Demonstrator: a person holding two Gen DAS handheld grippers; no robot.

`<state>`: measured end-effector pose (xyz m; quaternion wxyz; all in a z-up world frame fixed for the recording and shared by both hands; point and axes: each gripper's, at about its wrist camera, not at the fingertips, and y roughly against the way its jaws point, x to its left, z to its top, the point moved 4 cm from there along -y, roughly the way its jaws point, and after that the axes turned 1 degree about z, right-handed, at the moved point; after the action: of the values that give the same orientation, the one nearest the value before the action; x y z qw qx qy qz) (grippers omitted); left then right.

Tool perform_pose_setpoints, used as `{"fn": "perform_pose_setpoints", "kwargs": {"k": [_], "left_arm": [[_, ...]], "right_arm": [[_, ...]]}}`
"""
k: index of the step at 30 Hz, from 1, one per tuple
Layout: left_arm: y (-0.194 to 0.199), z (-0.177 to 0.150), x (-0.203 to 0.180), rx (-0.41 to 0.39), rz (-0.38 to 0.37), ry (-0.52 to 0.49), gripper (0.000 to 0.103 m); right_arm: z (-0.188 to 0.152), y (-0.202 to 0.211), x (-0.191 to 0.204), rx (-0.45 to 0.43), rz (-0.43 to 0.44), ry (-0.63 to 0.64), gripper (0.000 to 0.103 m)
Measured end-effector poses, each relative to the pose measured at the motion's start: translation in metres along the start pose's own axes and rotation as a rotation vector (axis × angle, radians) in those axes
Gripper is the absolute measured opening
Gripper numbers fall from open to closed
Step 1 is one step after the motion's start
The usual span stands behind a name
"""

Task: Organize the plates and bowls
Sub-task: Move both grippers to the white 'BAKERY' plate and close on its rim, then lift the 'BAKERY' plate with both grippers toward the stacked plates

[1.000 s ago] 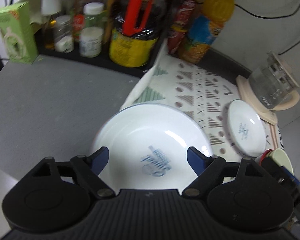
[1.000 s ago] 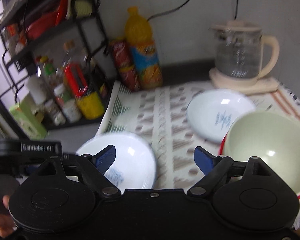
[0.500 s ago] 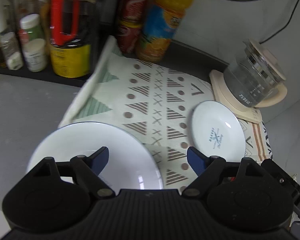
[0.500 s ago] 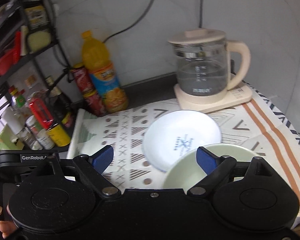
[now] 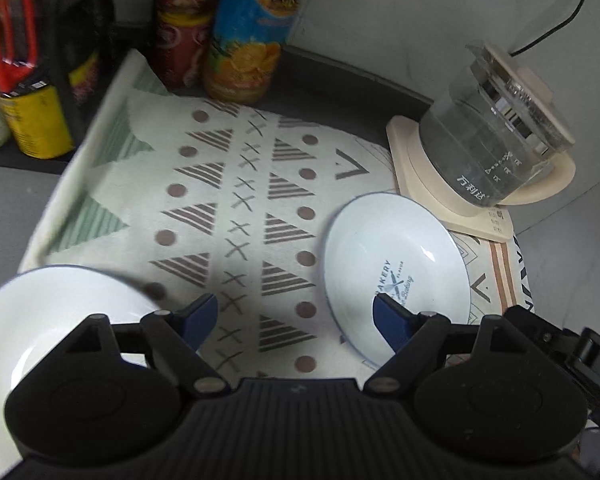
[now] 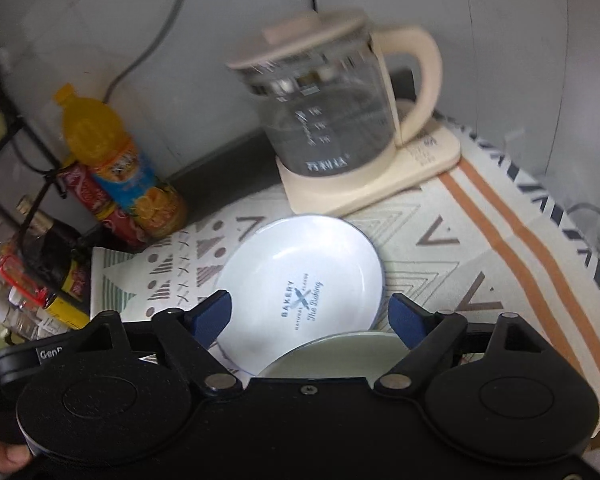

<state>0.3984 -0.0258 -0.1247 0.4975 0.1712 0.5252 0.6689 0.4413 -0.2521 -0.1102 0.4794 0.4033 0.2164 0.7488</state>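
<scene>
The left gripper (image 5: 294, 318) hangs over the patterned cloth (image 5: 236, 208) on the bench, its blue fingers (image 5: 198, 316) spread wide apart with nothing between them. At its 8 o'clock, in the left wrist view, a plain white plate (image 5: 56, 328) sits at the cloth's near left edge, partly hidden behind the gripper body. At 2 o'clock lies the printed white plate (image 5: 396, 276), marked with blue "BAKERY" lettering, resting on the cloth; the gripper's right finger overlaps its near rim in the picture, though I cannot tell whether they touch. Beyond that plate, at 1 o'clock, a glass kettle (image 5: 496, 148) stands on its cream base. At 11 o'clock an orange drink bottle (image 5: 252, 36) and a red can (image 5: 180, 36) stand side by side against the wall.

The right gripper (image 6: 310, 316) also has its fingers (image 6: 214, 314) held well apart, empty, framing the printed plate (image 6: 300, 280) at 12 o'clock. A pale green bowl (image 6: 340, 354) shows just under the gripper at 6 o'clock, its rim covering the plate's near edge. The kettle (image 6: 328, 120) stands behind the plate, just beside its far rim.
</scene>
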Motion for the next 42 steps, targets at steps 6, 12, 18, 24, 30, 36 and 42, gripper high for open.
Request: {"fn": "perform_pose_setpoints", "kwargs": {"k": [6, 12, 18, 24, 30, 36, 42], "left_arm": [[-0.025, 0.001, -0.007, 0.036, -0.003, 0.009, 0.08], [-0.052, -0.001, -0.013, 0.089, 0.003, 0.021, 0.065], [-0.067, -0.004, -0.017, 0.121, 0.005, 0.029, 0.058], [-0.08, -0.005, -0.015, 0.143, 0.01, 0.063, 0.047], [-0.086, -0.004, -0.016, 0.139, 0.005, 0.079, 0.04], [-0.09, -0.002, -0.019, 0.134, -0.02, 0.089, 0.033], [-0.094, 0.002, -0.023, 0.118, -0.024, 0.038, 0.026]], "right_arm": [[0.014, -0.029, -0.023, 0.103, 0.02, -0.081, 0.064], [0.024, -0.057, -0.041, 0.182, -0.019, -0.103, 0.058], [0.031, -0.086, -0.056, 0.275, -0.051, -0.107, 0.056], [0.032, -0.111, -0.057, 0.382, -0.027, -0.089, 0.051], [0.031, -0.128, -0.056, 0.439, -0.008, -0.135, 0.037], [0.032, -0.136, -0.052, 0.491, -0.007, -0.128, 0.037], [0.032, -0.134, -0.049, 0.479, -0.03, -0.058, 0.026]]}}
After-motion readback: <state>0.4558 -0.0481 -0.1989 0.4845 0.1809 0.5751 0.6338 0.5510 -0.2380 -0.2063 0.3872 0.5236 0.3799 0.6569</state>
